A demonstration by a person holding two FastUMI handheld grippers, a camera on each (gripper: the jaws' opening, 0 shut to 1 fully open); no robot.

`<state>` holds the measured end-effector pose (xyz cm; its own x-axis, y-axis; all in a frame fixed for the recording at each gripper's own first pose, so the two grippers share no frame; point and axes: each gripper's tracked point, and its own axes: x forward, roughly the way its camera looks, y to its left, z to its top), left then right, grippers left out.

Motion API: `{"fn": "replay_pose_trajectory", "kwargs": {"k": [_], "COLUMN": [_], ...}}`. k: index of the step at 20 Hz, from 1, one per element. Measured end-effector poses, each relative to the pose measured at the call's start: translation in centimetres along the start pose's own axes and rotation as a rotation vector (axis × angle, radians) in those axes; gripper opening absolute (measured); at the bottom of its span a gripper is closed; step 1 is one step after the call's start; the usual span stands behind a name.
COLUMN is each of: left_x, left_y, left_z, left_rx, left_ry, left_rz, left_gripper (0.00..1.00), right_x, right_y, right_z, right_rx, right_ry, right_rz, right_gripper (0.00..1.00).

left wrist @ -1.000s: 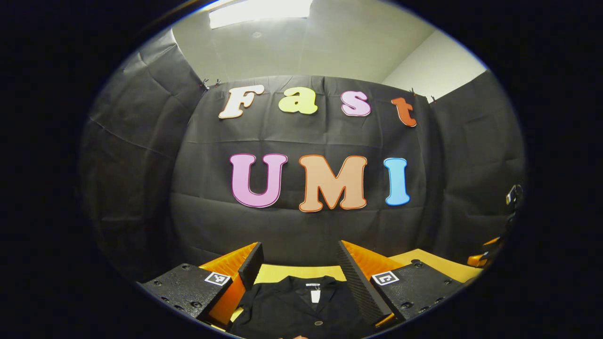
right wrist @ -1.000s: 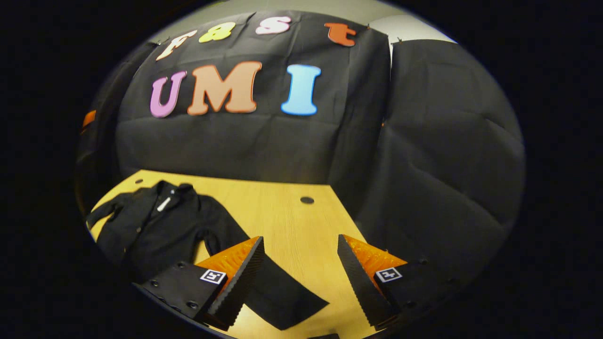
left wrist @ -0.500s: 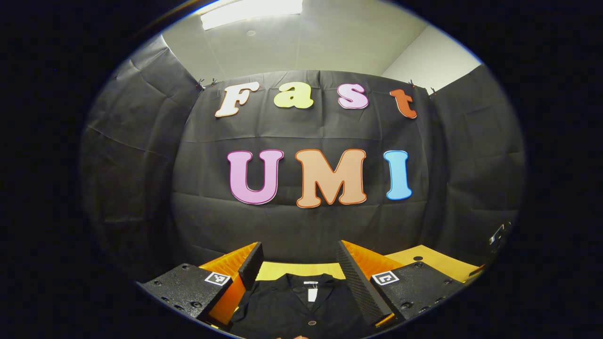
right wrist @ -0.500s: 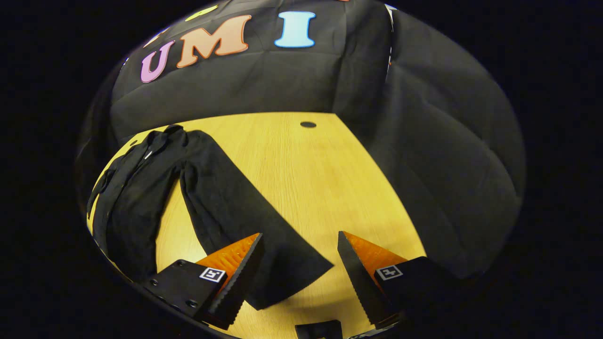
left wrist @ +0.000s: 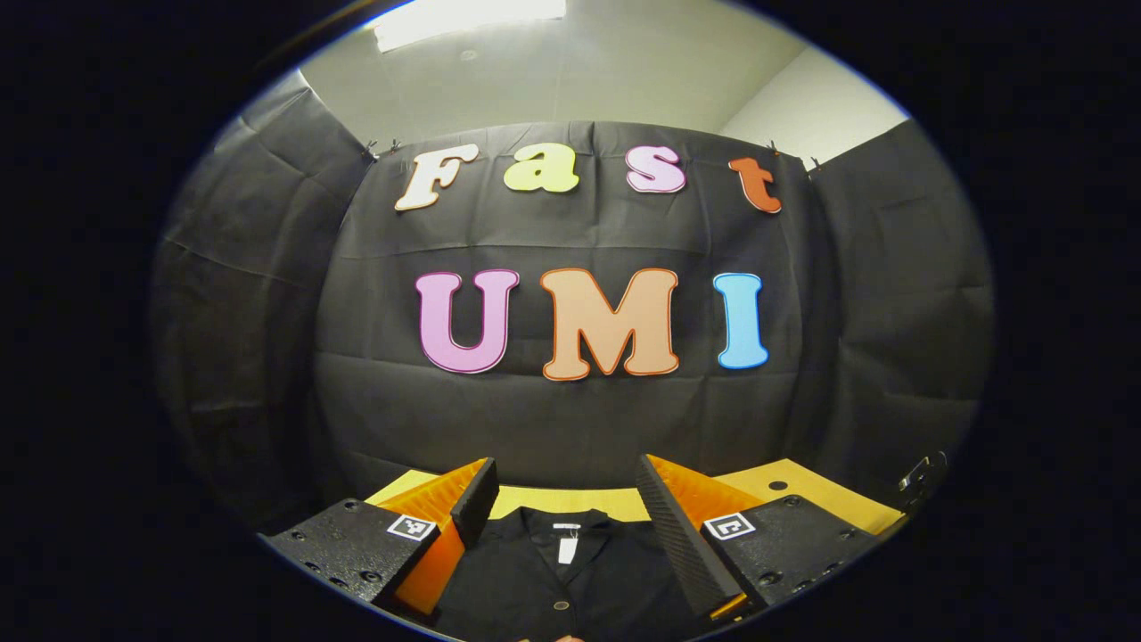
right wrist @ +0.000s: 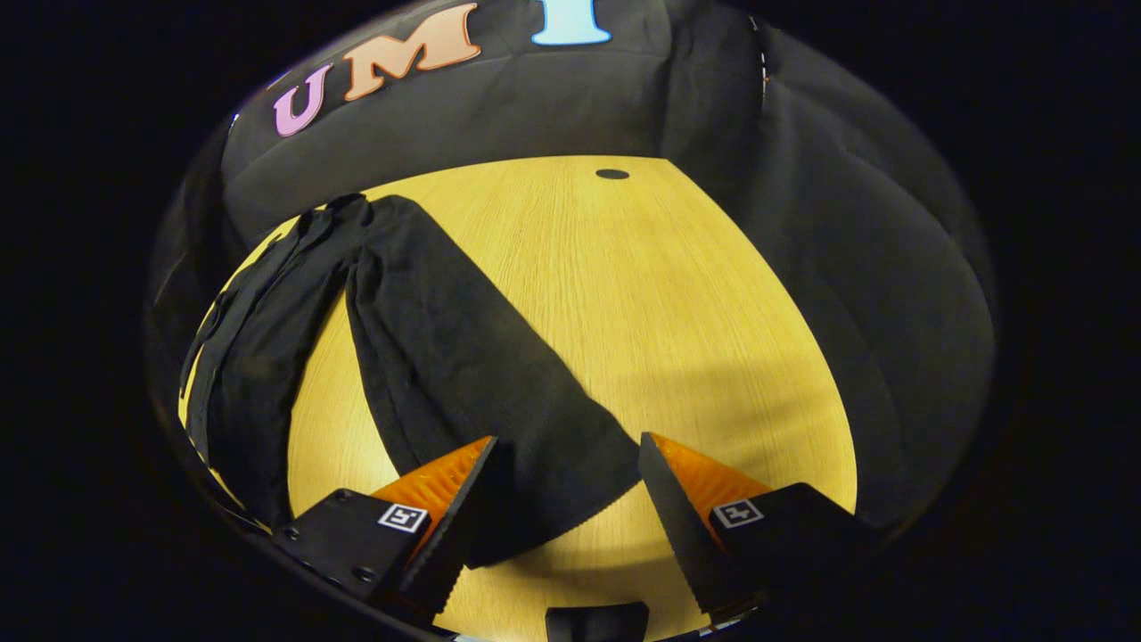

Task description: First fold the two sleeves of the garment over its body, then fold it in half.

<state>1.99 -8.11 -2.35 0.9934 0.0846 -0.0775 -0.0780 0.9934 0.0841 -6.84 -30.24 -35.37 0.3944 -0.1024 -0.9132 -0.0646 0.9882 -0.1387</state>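
The wooden surface [right wrist: 677,294] carries the black garment [right wrist: 267,330], its sleeve [right wrist: 481,374] stretched out. The right hand-held gripper [right wrist: 566,499] hangs wide open over the cuff. The left hand-held gripper [left wrist: 562,522], equally open, hovers near the collar [left wrist: 566,526].

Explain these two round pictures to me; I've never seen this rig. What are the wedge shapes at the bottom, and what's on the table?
A person holds a two-finger tool in each hand, and each tool carries a fisheye camera looking along its own fingers. Those fingers are the wedges at the bottom.

In the left gripper view, the left tool is open, pointing level over the collar of a black garment.

In the right gripper view, the right tool is open, tilted down at the wooden table. One sleeve lies spread out flat, its cuff end between the open fingers, not gripped. Neither tool holds anything, and no fold has been made yet.
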Motion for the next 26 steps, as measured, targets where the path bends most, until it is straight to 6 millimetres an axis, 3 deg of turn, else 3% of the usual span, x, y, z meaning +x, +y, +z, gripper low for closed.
{"fn": "replay_pose_trajectory", "kwargs": {"k": [1,3,4,6,8,9,10,12,14,16,21,26], "left_x": [0.0,0.1,0.1,0.0,-0.2,-0.2,-0.4,-0.6,-0.9,-1.1,-1.9,-2.9], "left_y": [-0.6,-1.4,-1.8,-2.3,-2.3,-2.1,-1.8,-0.7,0.9,2.6,7.8,15.3], "left_z": [-0.1,-0.4,-0.4,-0.3,-0.1,-0.1,-0.2,-0.1,0.4,0.4,-0.3,-0.6], "left_rx": [-0.002,-0.007,-0.011,-0.012,-0.005,-0.003,-0.005,-0.006,-0.015,-0.017,-0.059,-0.089], "left_ry": [0.001,0.008,0.011,0.01,0.002,0.001,0.001,-0.004,-0.028,-0.043,-0.051,-0.046], "left_rz": [-0.006,-0.017,-0.024,-0.029,-0.025,-0.02,-0.015,0.003,0.027,0.048,0.071,0.123], "left_gripper": [0.92,0.93,0.93,0.93,0.93,0.93,0.92,0.93,0.93,0.92,0.93,0.93], "right_x": [0.1,0.0,0.1,0.1,0.1,0.1,-0.2,-0.2,-0.4,-1.4,-4.9,-8.1], "right_y": [0.2,0.2,-0.3,-0.2,0.1,0.2,0.5,0.6,0.8,2.7,9.8,19.1], "right_z": [-0.1,0.2,0.0,-0.1,0.2,0.1,0.1,0.4,0.6,1.6,6.6,10.4], "right_rx": [-0.004,-0.012,-0.017,-0.045,-0.051,-0.056,-0.043,-0.016,-0.003,0.046,0.012,-0.106], "right_ry": [0.019,0.046,0.06,0.082,0.074,0.09,0.1,0.106,0.082,0.028,-0.079,-0.138], "right_rz": [0.005,0.015,0.02,0.034,0.032,0.031,0.036,0.034,0.032,0.065,0.109,0.148], "right_gripper": [0.99,0.84,0.65,0.6,0.21,0.12,0.14,0.03,0.03,0.03,0.02,0.02]}}
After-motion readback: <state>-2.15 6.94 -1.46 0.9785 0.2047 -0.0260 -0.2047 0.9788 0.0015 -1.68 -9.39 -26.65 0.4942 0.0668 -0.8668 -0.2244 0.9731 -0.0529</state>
